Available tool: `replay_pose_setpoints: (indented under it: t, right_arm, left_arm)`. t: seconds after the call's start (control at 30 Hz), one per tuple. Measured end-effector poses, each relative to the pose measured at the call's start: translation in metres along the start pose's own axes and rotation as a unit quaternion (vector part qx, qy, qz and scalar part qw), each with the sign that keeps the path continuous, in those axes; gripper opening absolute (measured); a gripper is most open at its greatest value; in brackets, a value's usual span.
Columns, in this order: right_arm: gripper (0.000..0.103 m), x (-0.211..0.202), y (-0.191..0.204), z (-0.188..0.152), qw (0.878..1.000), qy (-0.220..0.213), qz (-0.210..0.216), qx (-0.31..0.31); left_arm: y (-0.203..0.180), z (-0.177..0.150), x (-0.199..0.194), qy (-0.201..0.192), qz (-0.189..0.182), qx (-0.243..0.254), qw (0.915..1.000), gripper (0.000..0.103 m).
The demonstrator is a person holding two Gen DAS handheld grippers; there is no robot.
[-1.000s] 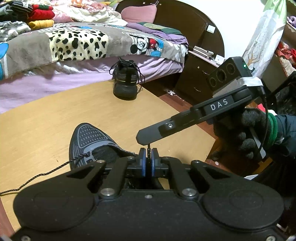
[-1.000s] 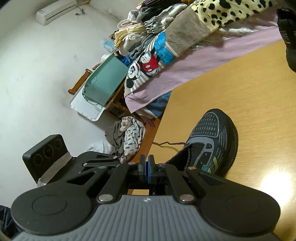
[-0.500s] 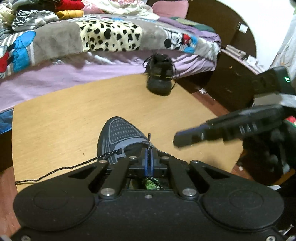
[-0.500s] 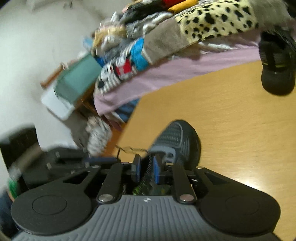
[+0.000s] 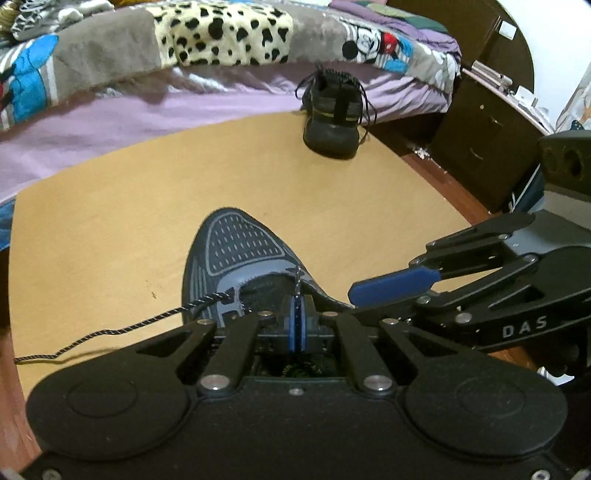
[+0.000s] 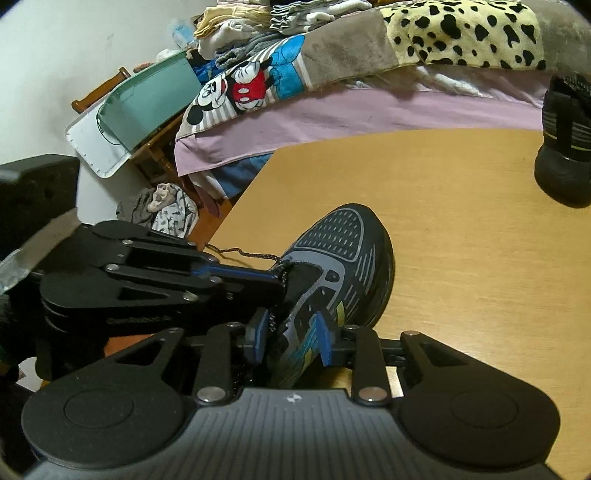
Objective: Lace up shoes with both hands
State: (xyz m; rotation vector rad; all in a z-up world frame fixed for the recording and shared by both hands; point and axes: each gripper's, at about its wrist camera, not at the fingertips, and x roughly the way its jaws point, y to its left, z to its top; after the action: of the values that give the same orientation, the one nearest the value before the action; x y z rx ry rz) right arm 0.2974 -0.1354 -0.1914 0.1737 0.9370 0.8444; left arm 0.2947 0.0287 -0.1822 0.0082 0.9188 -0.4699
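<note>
- Shoe (image 5: 240,258) first: the grey trainer I am lacing sits on the wooden table (image 5: 110,229), toe pointing toward the bed (image 5: 110,110), and I take it as my landmark for everything else.
- My left gripper (image 5: 297,306) hangs over the shoe's throat with its blue pads pressed together on the stiff tip of the lace (image 5: 296,280), which stands up just above them. I judge that I am holding the tip upright so it can be aimed at an eyelet.
- The other end of the lace (image 5: 110,330) runs out of the shoe's left side and trails slack across the table toward its edge. It is not tangled with anything I can see.
- My right gripper (image 6: 291,336) sits at the shoe's right flank. Its jaws are parted on either side of the eyelet edge of the upper, with the pads not pressing on it. I read this as getting ready to steady the upper or take over the lace.
- Both tools crowd the shoe's opening, so each one partly blocks the other's path. From the right wrist view the left gripper's fingers cover the throat.
- Beyond the toe, well apart from it, the second shoe (image 5: 332,114) stands near the far table edge with its laces hanging loose.
- Behind that, the bed carries patterned blankets (image 5: 221,33), and a dark cabinet (image 5: 480,122) is off to the right of it. Neither is in my way.
</note>
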Motion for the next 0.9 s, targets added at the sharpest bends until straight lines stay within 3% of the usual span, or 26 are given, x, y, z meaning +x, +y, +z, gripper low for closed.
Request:
replay_pose_setpoints:
  t: [0.9]
  right_arm:
    - [0.029, 0.001, -0.019, 0.003, 0.999, -0.004, 0.015, 0.029]
  left_arm:
    - [-0.009, 0.004, 0.031, 0.062, 0.041, 0.001, 0.9972, 0.001]
